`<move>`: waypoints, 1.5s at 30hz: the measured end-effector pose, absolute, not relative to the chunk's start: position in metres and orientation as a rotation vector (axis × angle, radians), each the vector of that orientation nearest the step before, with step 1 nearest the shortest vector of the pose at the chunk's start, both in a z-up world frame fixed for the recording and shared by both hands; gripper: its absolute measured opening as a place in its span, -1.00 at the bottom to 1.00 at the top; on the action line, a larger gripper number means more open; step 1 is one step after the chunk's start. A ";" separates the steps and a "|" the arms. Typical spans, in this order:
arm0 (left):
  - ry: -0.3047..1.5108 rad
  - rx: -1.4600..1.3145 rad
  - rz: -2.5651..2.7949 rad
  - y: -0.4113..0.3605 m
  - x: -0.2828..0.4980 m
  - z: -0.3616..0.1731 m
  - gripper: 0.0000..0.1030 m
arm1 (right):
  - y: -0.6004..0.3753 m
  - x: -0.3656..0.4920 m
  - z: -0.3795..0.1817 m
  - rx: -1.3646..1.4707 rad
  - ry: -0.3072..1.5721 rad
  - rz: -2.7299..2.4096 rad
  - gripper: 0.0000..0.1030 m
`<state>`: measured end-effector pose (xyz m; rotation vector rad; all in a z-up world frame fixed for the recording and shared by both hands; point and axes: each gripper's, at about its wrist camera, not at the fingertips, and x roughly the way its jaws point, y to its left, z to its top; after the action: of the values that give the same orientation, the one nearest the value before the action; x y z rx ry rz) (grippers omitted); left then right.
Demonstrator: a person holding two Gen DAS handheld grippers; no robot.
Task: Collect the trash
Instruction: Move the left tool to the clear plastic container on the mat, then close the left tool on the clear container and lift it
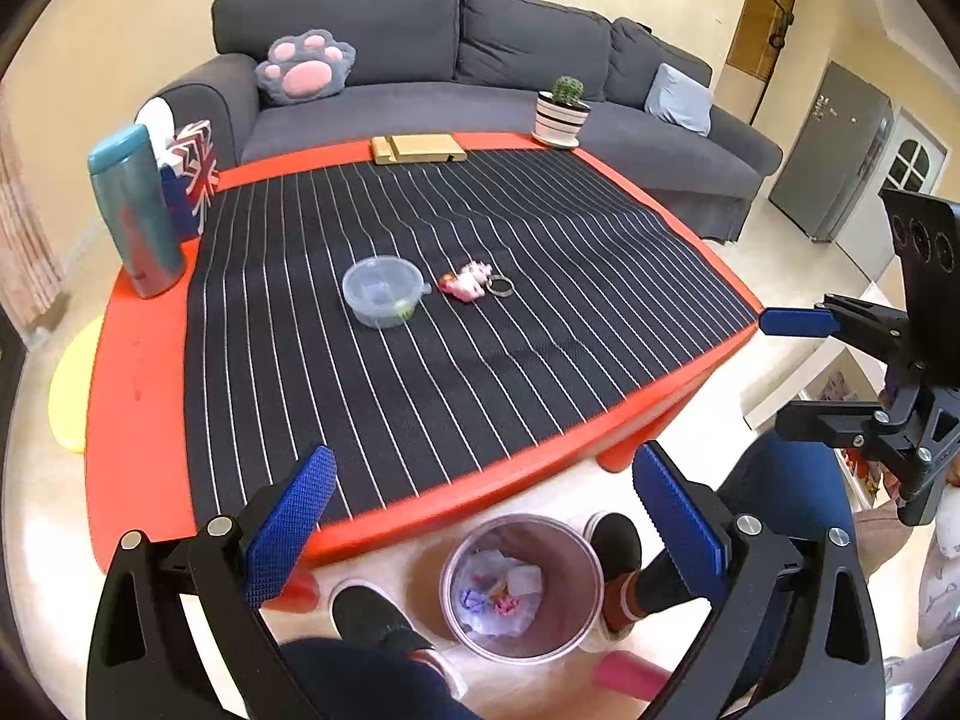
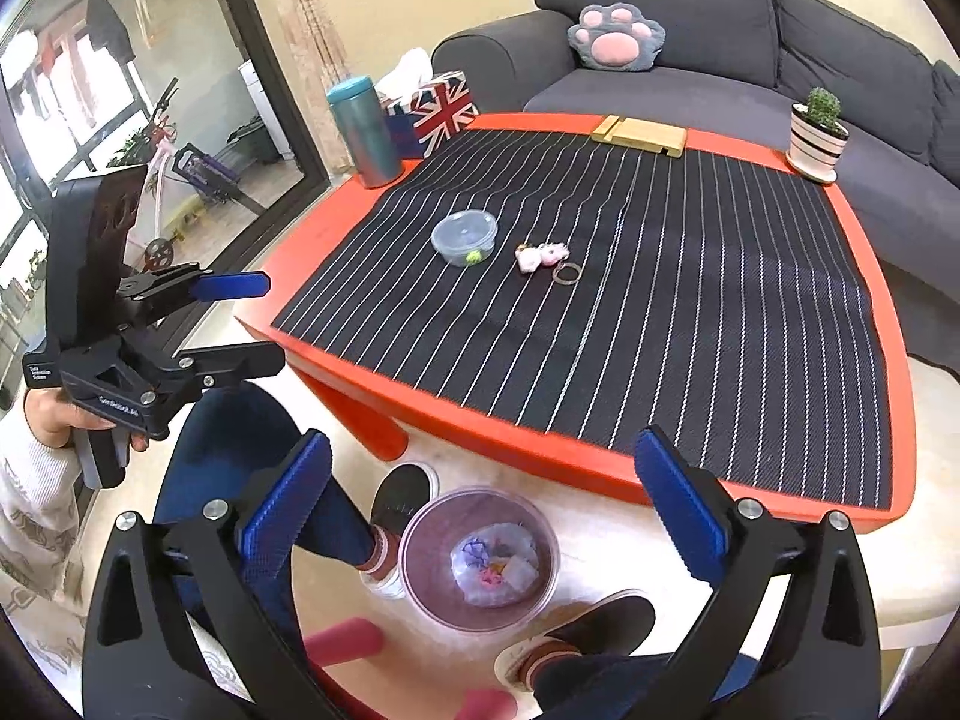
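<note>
A small round bin point(image 1: 521, 587) stands on the floor between the person's feet, in front of the red table point(image 1: 138, 360). Crumpled wrappers point(image 1: 498, 594) lie inside it; the bin also shows in the right wrist view point(image 2: 479, 558). My left gripper point(image 1: 483, 516) is open and empty above the bin and the table's front edge. My right gripper point(image 2: 483, 510) is open and empty above the bin too. Each gripper shows in the other's view: the right point(image 1: 798, 372) and the left point(image 2: 252, 318). Both hang beside the table.
On the striped mat point(image 1: 420, 330) lie a lidded clear plastic tub point(image 1: 384, 291) and a pink keychain point(image 1: 474, 283). A teal flask point(image 1: 135, 210), a flag tissue box point(image 1: 192, 177), a wooden stand point(image 1: 417, 149) and a potted cactus point(image 1: 563, 111) stand at the table's edges. A grey sofa point(image 1: 480, 60) is behind.
</note>
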<state>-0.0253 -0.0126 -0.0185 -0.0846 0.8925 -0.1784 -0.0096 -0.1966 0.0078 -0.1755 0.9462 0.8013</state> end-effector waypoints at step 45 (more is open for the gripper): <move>1.106 -0.023 -0.155 0.017 0.151 -0.084 0.67 | -0.202 0.034 -0.006 -0.153 0.994 0.749 0.92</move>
<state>0.1511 0.0175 -0.0845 -0.0234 1.1055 -0.1552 0.0344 -0.2016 -0.0060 -0.1534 0.9941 0.7495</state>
